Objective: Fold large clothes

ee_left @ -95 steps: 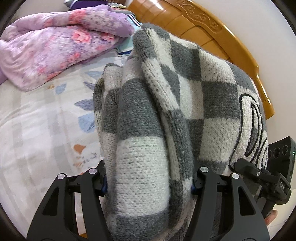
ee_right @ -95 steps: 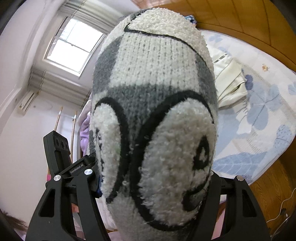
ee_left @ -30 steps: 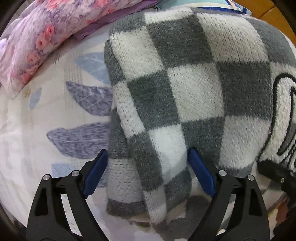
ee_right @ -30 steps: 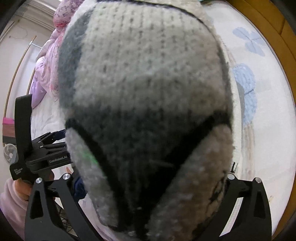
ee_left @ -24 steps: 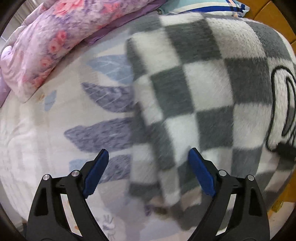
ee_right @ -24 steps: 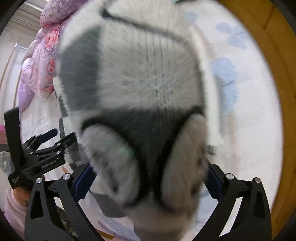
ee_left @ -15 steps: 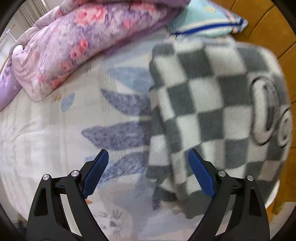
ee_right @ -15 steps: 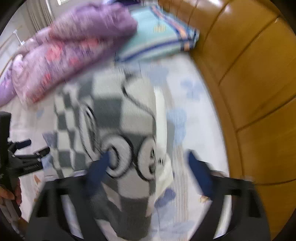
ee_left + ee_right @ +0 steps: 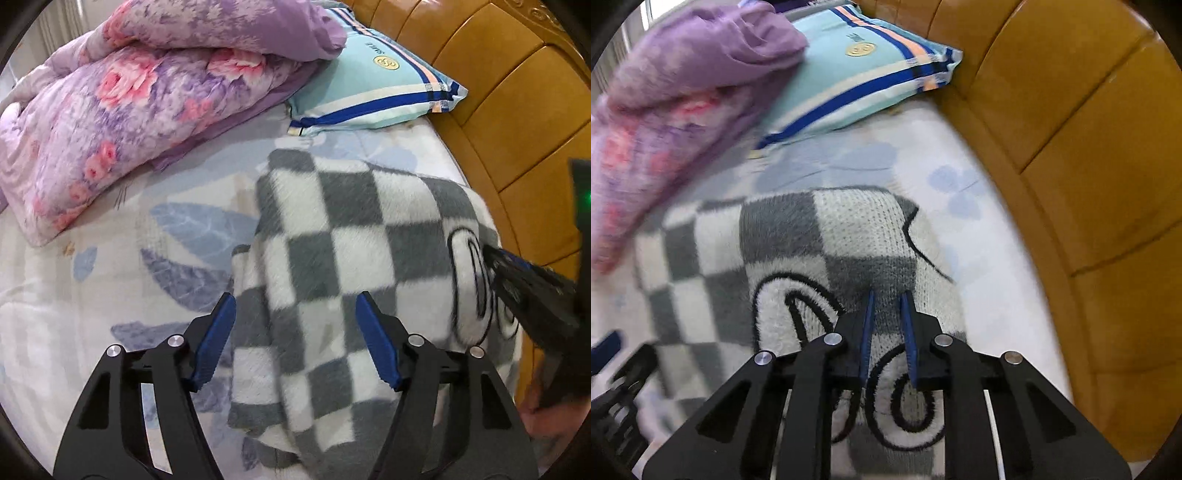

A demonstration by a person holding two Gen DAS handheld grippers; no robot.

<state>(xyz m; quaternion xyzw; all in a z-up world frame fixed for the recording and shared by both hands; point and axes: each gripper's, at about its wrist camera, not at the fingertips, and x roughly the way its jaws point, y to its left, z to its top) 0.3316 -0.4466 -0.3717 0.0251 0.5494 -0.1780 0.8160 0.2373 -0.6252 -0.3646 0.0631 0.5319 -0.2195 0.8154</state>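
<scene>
Left tool [image 9: 295, 325] tilted down above folded checkered sweater [image 9: 362, 258], pads apart, closing, gripping nothing. Right tool [image 9: 888, 317] angled down over sweater, gap narrow, closing, empty. Sweater lies on bed [image 9: 110, 266], near pillow [image 9: 373, 92].

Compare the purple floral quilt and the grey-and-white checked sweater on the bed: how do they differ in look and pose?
The purple floral quilt is a thick bundle with pink roses; the grey-and-white checked sweater is fuzzy knit with a black-outlined motif. The quilt is heaped loosely and partly covers the turquoise striped pillow; the sweater lies folded flatter, clear of the pillow. Both rest on the leaf-print bedsheet.
</scene>
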